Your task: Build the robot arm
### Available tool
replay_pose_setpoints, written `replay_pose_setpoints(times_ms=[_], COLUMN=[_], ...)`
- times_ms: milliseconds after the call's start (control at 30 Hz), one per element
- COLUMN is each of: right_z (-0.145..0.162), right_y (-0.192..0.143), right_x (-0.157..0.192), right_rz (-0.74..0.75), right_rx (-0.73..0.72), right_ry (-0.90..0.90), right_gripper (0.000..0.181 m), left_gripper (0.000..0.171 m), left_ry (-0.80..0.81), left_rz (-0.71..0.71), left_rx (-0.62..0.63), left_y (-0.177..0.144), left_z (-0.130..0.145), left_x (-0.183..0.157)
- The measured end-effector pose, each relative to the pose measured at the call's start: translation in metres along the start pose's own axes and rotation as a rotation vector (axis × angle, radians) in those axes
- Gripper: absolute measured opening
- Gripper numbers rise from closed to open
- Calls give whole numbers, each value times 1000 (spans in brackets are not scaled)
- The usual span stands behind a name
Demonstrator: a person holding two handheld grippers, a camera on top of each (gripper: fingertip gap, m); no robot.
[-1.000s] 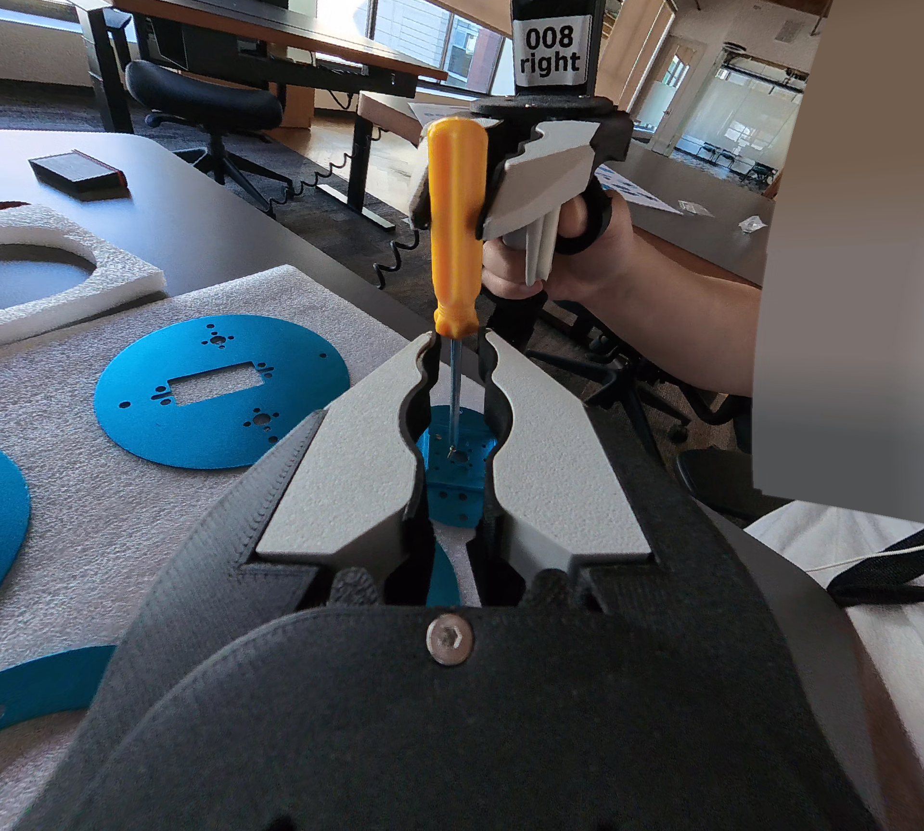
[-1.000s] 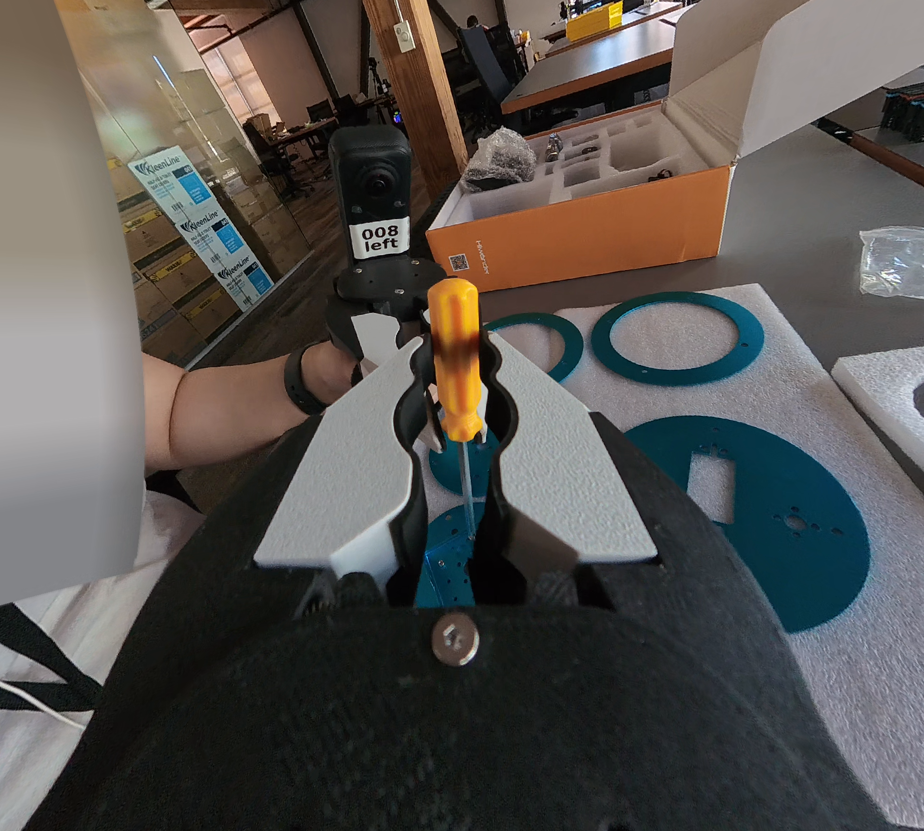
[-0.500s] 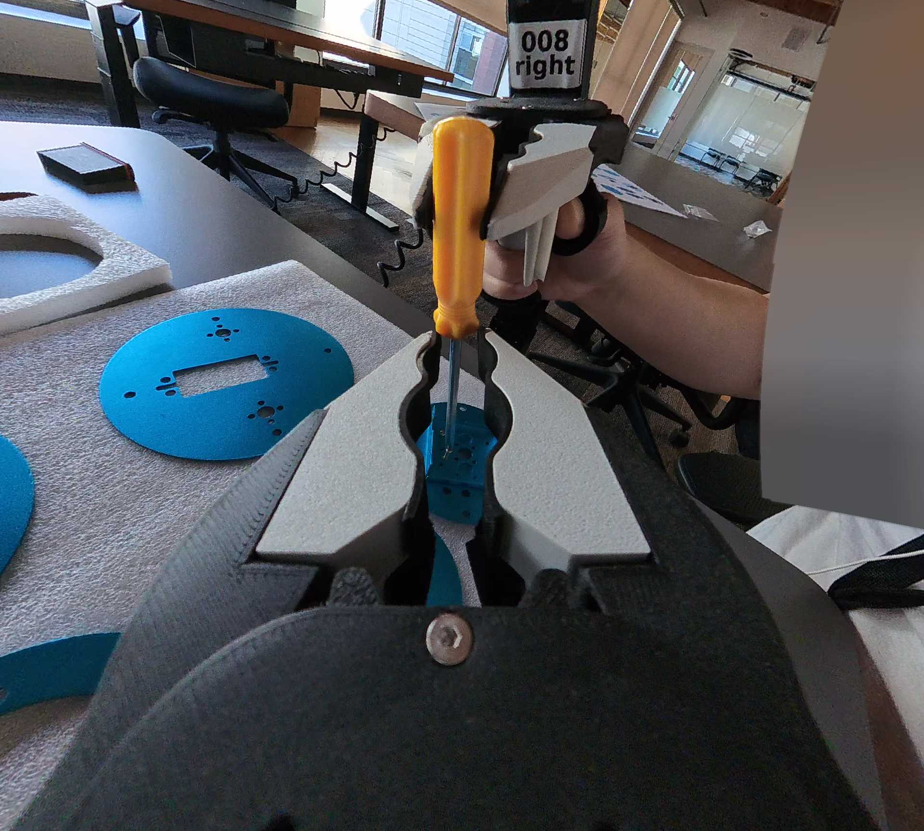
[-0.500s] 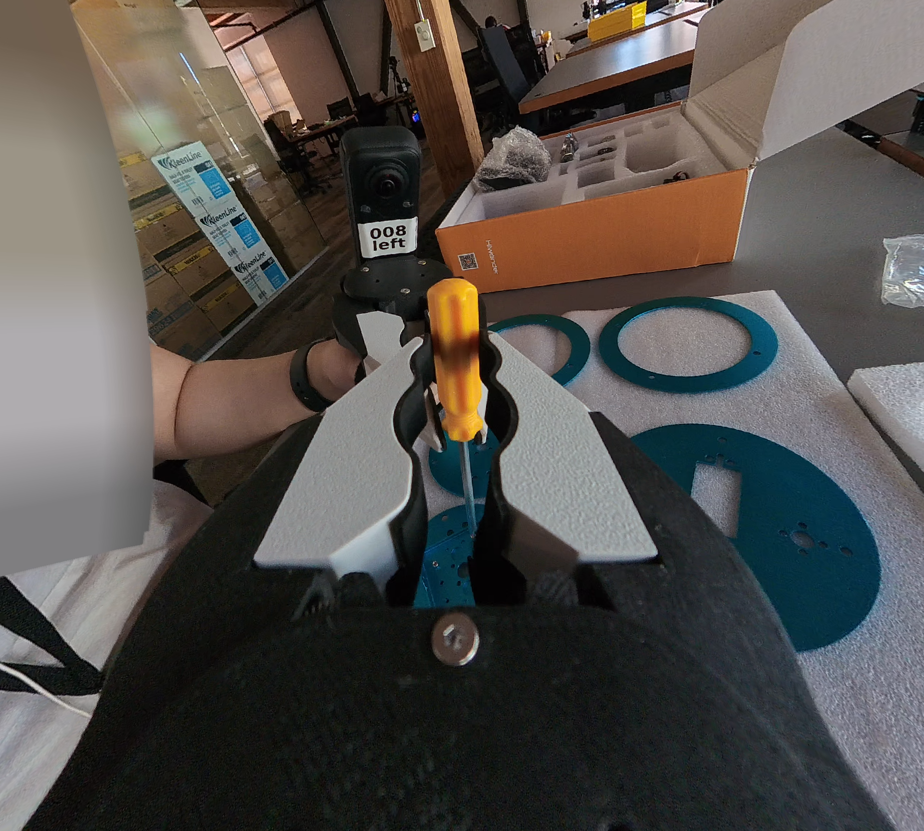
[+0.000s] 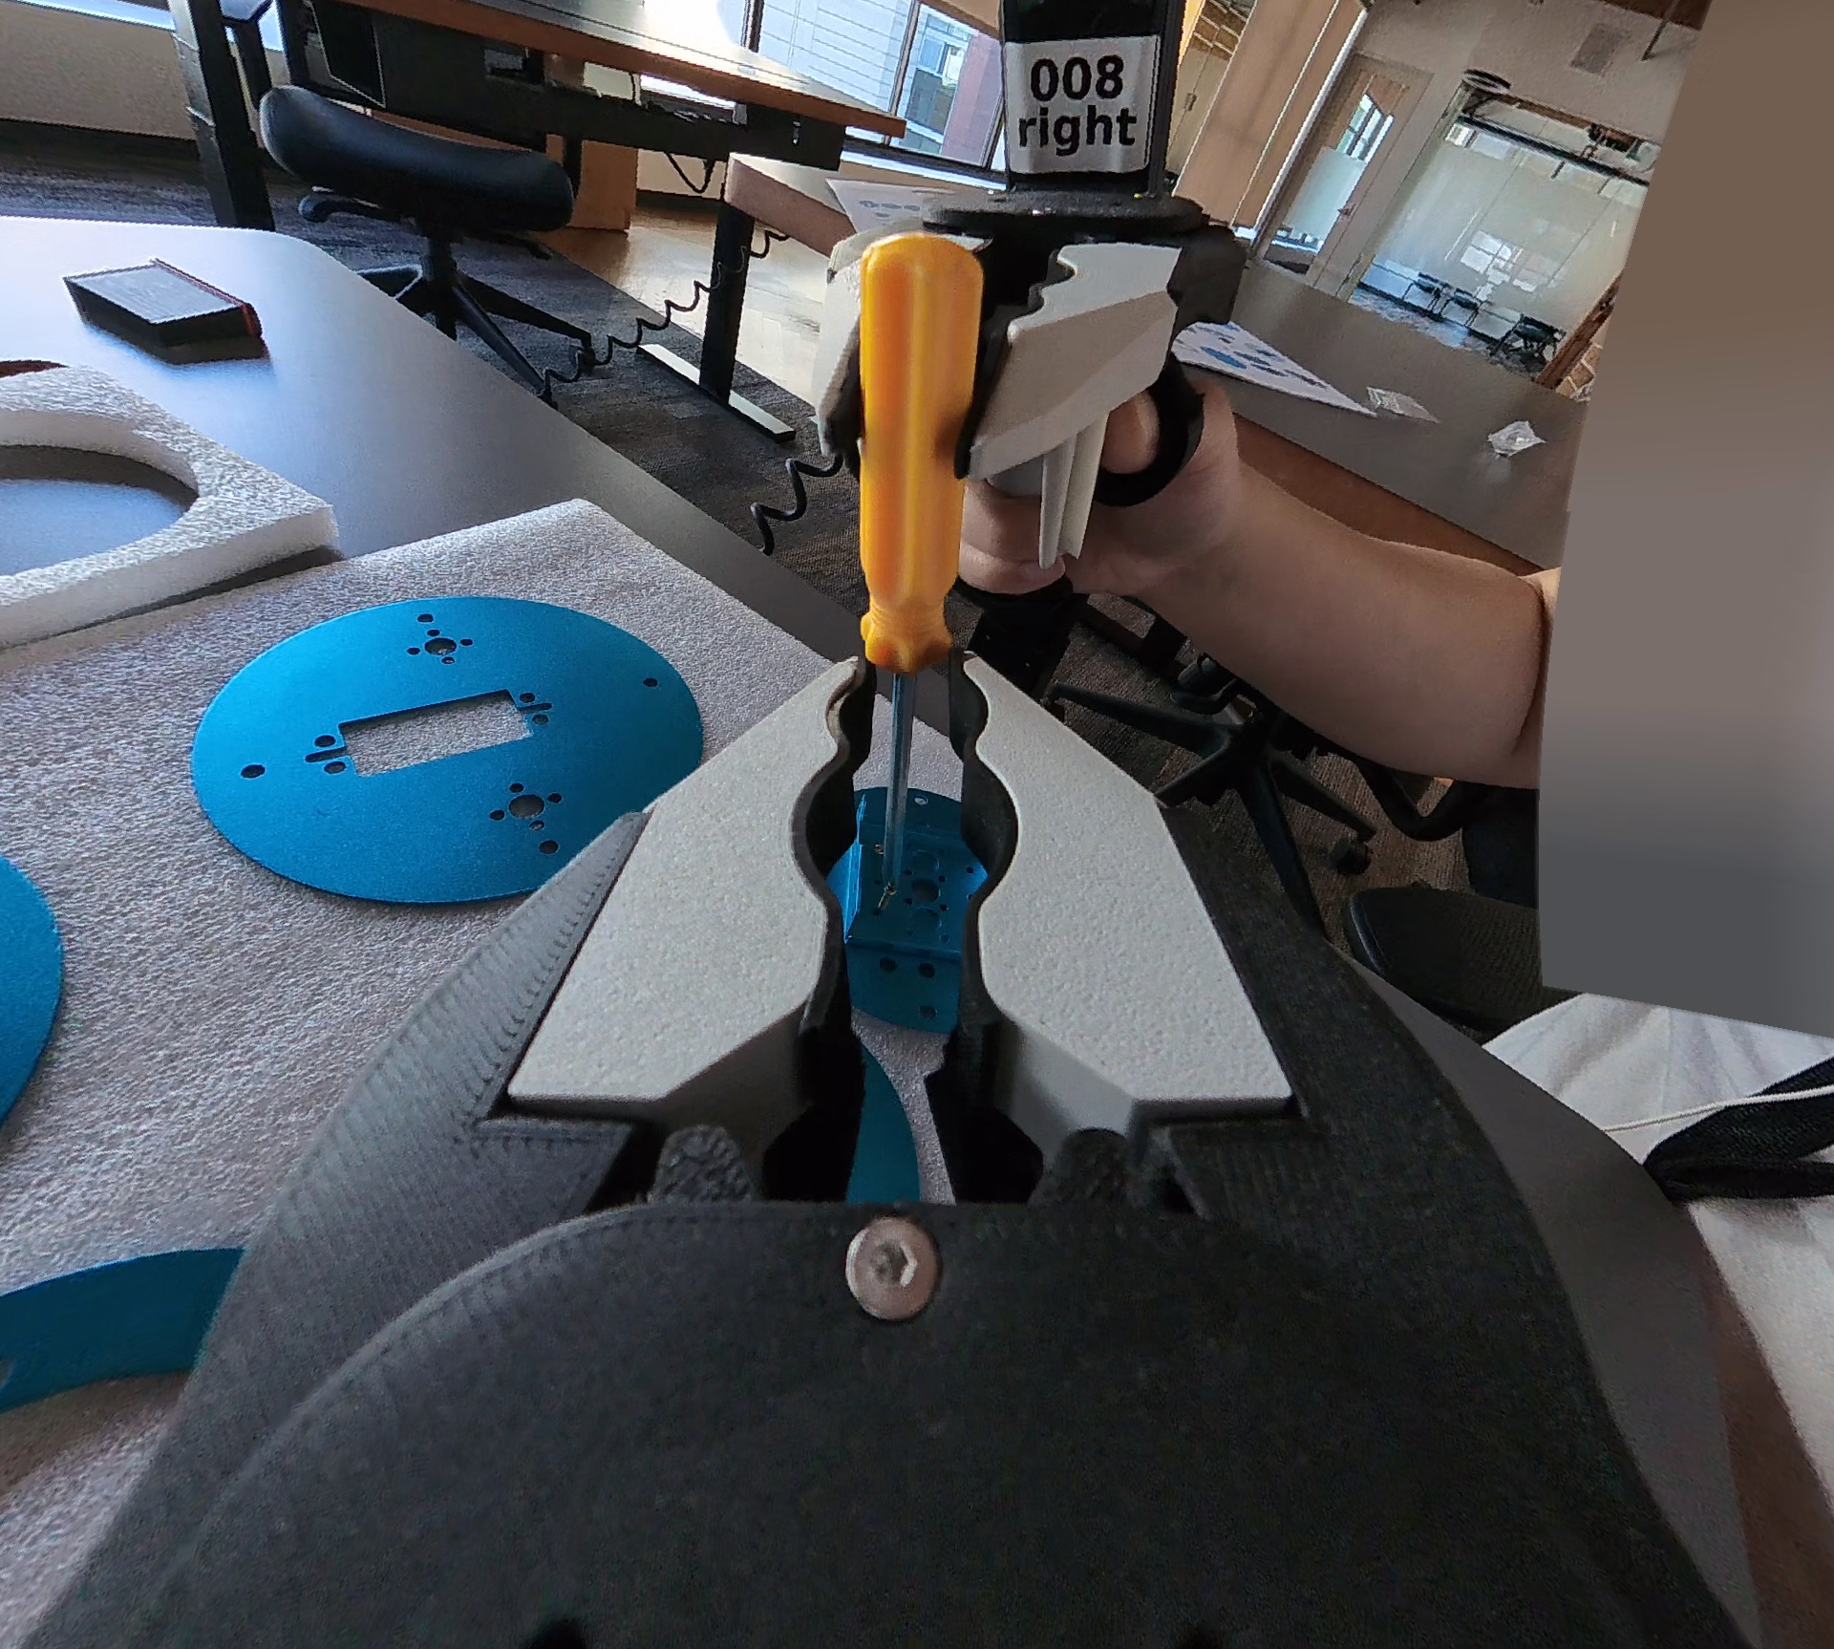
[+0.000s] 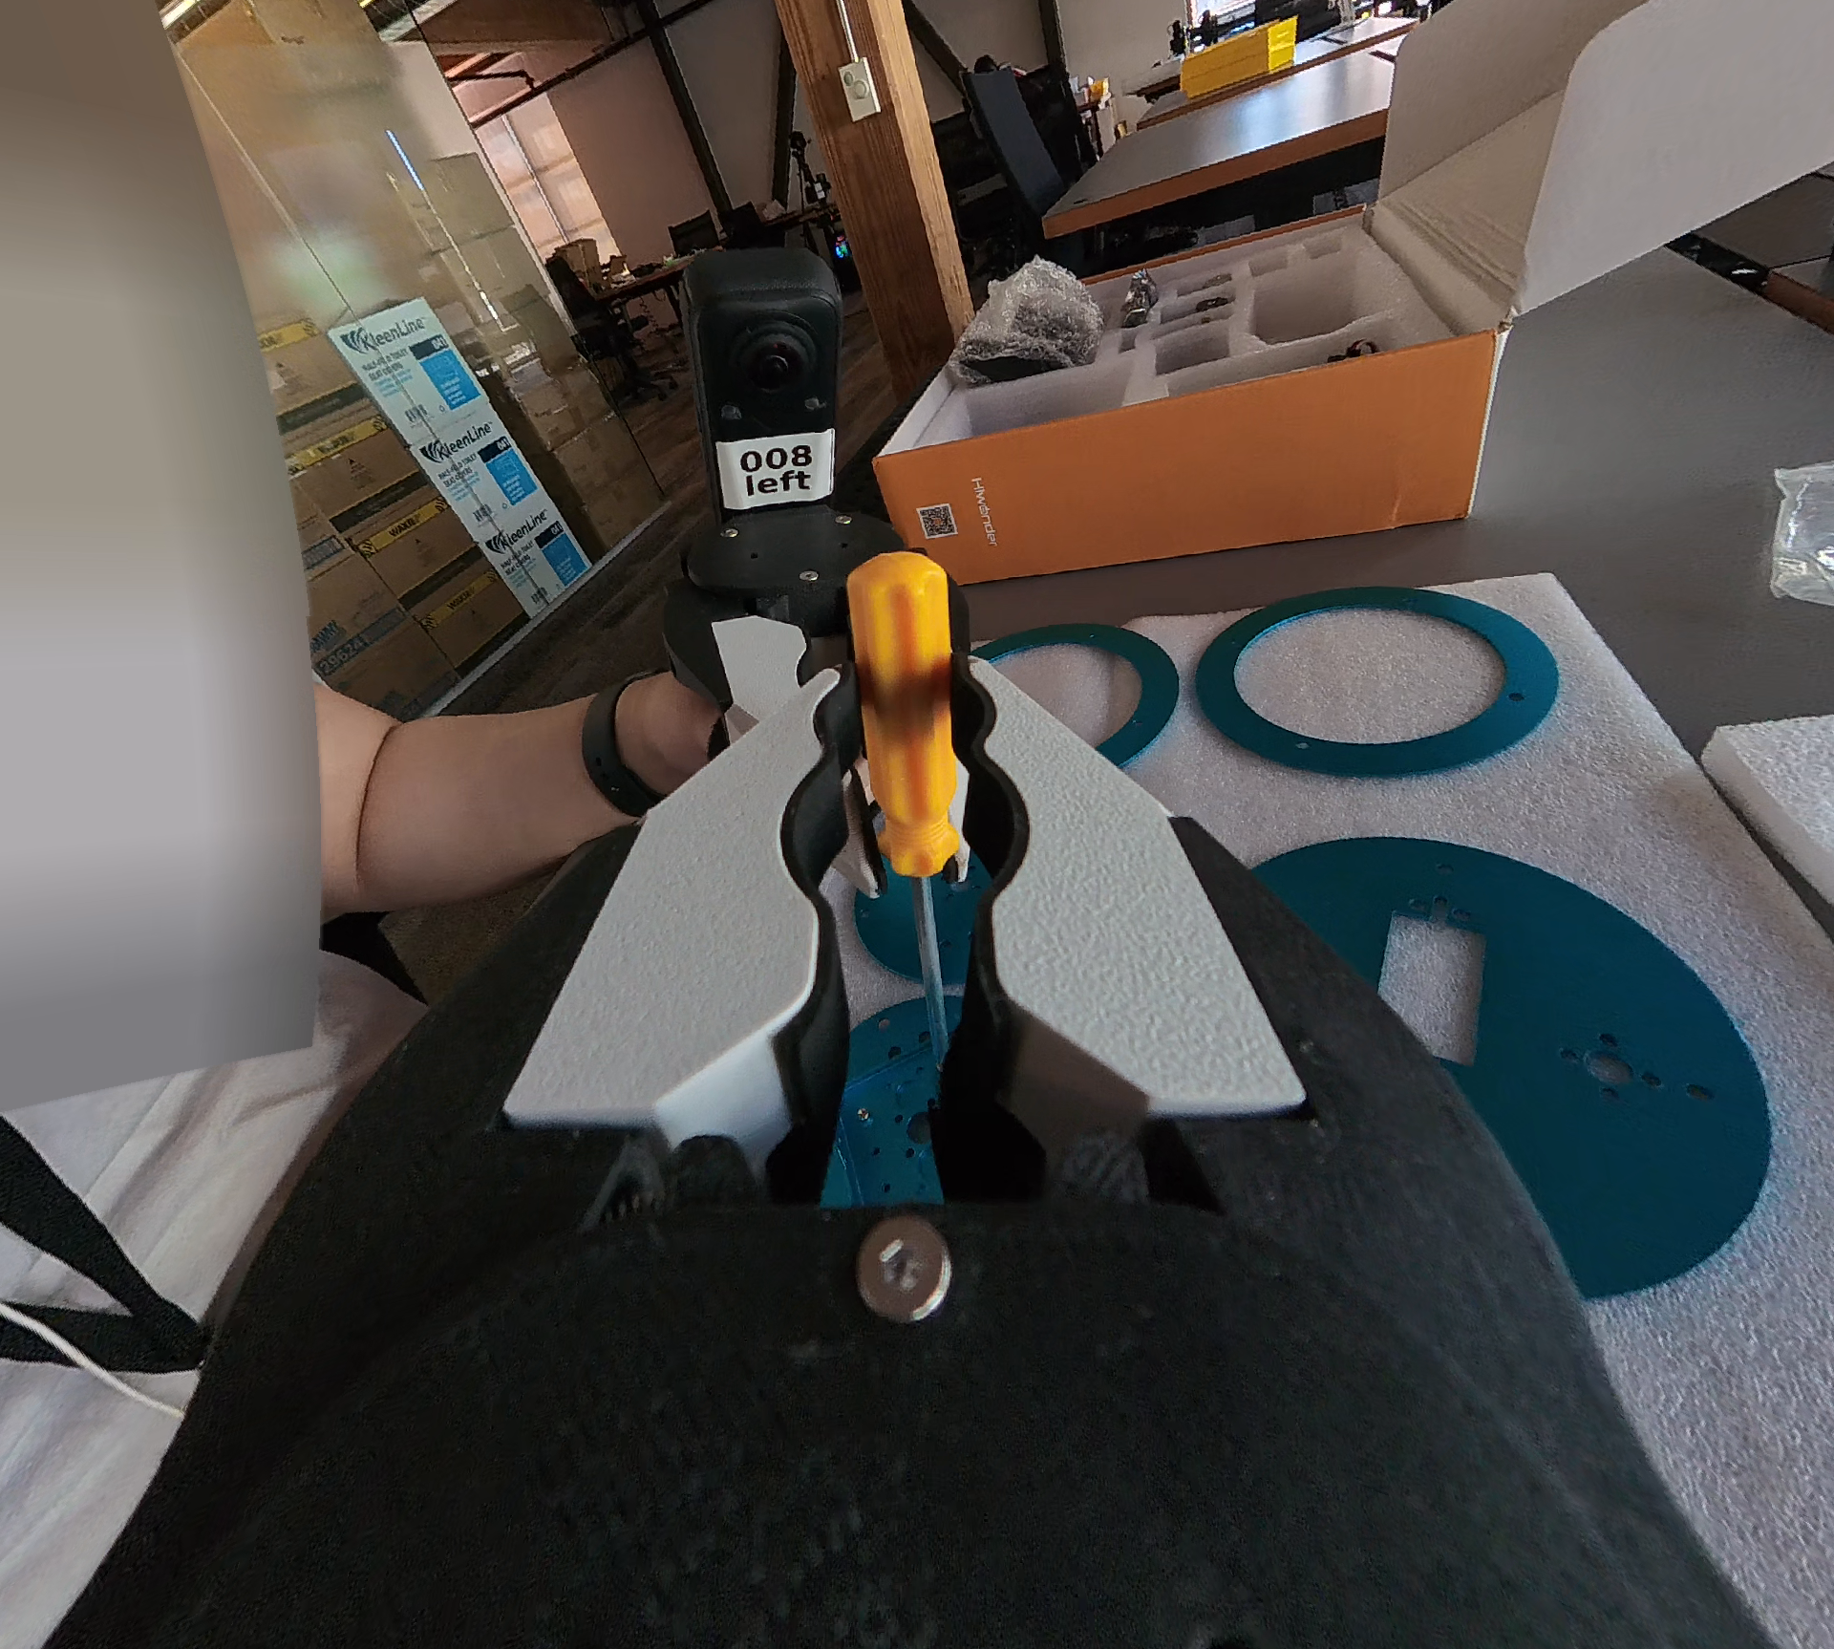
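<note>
Blue bracket (image 5: pixel 913 946) is seen low in the frame's centre, clamped between the fingers of the left gripper (image 5: pixel 908 688) on the foam sheet (image 5: pixel 149 956), apparently to steady it. Just above, an orange screwdriver (image 5: pixel 918 450) is grasped upright by the right gripper (image 6: pixel 903 688), its tip set in a bracket hole. Against the earlier frame, little is changed; the handle leans slightly.
</note>
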State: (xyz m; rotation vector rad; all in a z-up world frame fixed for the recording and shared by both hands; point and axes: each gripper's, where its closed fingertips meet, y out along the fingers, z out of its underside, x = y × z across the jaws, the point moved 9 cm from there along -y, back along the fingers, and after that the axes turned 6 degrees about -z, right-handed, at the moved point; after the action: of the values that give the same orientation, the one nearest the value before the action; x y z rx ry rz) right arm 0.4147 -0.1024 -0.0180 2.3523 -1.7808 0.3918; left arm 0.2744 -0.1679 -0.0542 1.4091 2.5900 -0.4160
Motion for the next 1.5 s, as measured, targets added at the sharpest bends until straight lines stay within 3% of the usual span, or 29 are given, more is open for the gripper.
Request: replay_pose_setpoints(times_ms=[467, 767, 933, 1100, 1500], right_z=[-7, -12, -12, -15, -20], right_y=[3, 5, 8, 9, 17], right_x=[11, 17, 15, 15, 13], right_rz=[-23, -37, -30, -47, -69], right_rx=[14, 42, 80, 102, 164], right_ry=[-40, -72, -80, -89, -102], right_gripper=[16, 16, 16, 16, 16], left_gripper=[21, 25, 10, 20, 9], left_ry=[-33, -4, 61, 44, 67], left_rz=[21, -194, -156, -137, -97], left_rx=[-40, 119, 115, 85, 173], left_y=[-10, -30, -22, -18, -5], left_z=[-11, -3, -2, -9, -3], left_x=[-7, -23, -25, -23, -16])
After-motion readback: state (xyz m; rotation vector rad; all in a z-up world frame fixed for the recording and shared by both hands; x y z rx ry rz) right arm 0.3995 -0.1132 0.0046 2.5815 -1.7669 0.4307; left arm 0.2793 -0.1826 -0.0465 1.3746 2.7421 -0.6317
